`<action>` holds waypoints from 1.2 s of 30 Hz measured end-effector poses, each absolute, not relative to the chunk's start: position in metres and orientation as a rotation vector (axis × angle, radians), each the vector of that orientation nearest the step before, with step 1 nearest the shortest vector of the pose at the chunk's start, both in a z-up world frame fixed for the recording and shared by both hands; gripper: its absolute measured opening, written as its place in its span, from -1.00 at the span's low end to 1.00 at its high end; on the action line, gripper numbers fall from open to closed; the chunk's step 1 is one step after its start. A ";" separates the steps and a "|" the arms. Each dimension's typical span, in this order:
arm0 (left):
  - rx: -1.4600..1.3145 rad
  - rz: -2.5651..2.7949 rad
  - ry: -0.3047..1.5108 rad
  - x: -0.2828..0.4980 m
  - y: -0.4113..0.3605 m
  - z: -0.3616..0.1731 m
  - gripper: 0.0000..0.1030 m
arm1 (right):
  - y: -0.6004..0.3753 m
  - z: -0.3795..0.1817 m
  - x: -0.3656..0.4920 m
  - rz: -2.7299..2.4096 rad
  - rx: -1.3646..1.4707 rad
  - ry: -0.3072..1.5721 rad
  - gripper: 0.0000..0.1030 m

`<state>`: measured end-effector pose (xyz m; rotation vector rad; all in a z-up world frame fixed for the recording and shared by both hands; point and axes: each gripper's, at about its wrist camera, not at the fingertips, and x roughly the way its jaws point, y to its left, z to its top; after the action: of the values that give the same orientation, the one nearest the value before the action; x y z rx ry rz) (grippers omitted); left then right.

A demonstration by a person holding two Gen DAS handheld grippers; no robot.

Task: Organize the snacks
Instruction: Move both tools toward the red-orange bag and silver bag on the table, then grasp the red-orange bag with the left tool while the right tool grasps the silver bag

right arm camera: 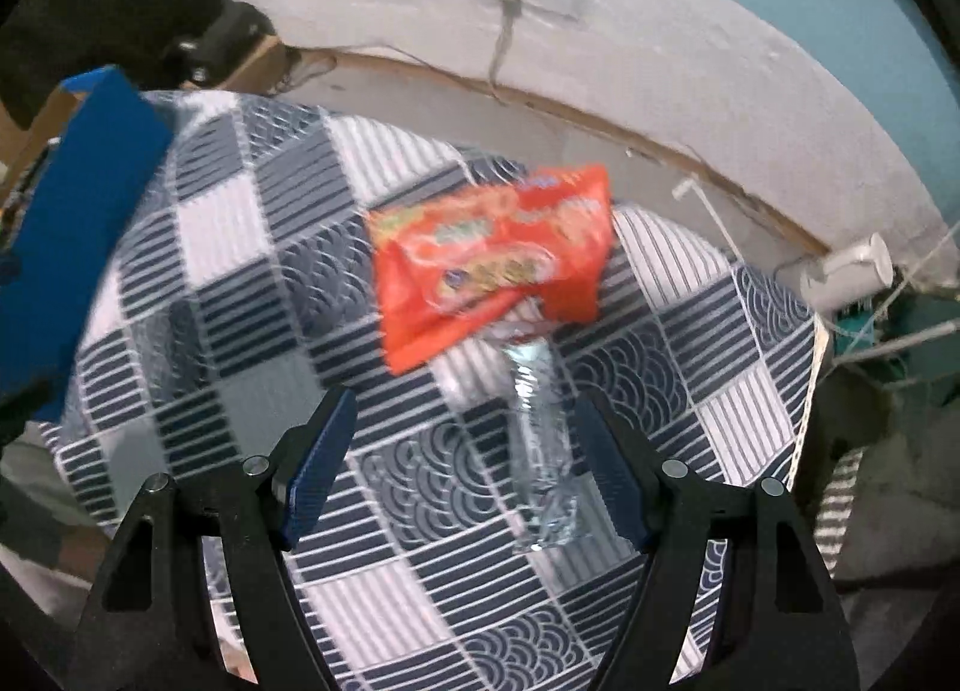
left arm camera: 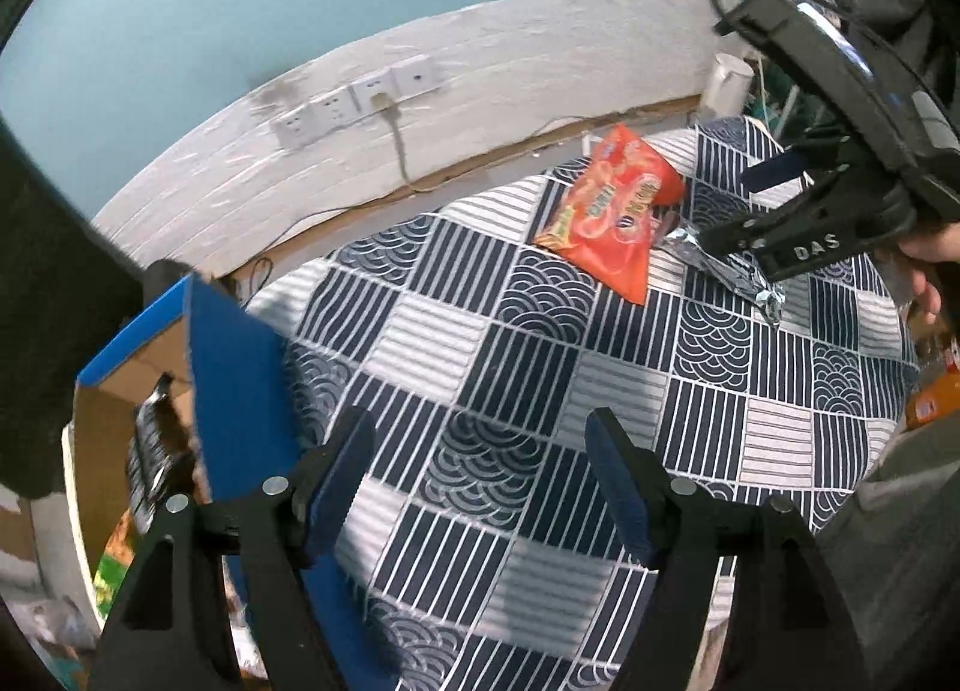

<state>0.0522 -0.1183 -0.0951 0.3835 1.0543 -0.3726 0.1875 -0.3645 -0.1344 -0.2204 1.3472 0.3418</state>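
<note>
Near, bottom of the left wrist view: your left claw [left arm camera: 480,487] stands wide apart, nothing between its blue pads, only patterned cloth below. Its arms are cut off by the lower frame edge.

Near, bottom of the right wrist view: your right claw [right arm camera: 462,463] is also spread wide with nothing gripped. A clear crinkled wrapper [right arm camera: 540,451] lies on the cloth just inside the right-hand finger; whether they touch you cannot tell. Blurred, no print readable.

The desk [left arm camera: 510,343] wears a navy-and-white check cloth of stripes and wave arcs. Its near and right edges fall out of frame.

Left edge of the left wrist view: a blue-sided cardboard box [left arm camera: 234,379] stands open, cut off at the lower left. Dark packets inside are too smeared to identify.

Mid-distance, upper centre: the orange snack bag [left arm camera: 612,217] lies flat on the cloth near the desk's far edge, one corner overlapping the wrapper's far end. Its print is colourful but unreadable in both views.

Right of the left wrist view: the other claw's body shows the letters "DAS" in white; a hand [left arm camera: 927,265] holds it, mostly cropped.

Far: a white wall band with a row of sockets [left arm camera: 354,102], one with a plug and hanging cord. Upper right clutter is indistinct.
</note>
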 end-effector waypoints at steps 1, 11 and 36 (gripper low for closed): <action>0.399 -0.383 1.055 0.055 -0.125 -0.099 0.44 | -0.369 -0.141 0.190 0.335 -0.210 1.352 0.47; 0.460 -0.403 1.055 0.090 -0.159 -0.132 0.44 | -0.391 -0.187 0.200 0.301 -0.196 1.402 0.46; 0.413 -0.602 1.082 0.169 -0.231 -0.169 0.57 | -0.444 -0.189 0.185 0.177 0.054 1.370 -0.46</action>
<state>0.1687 -0.2306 -0.1693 0.4125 1.0823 -0.6022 0.1851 -0.4438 -0.1889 0.0537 1.3702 0.1774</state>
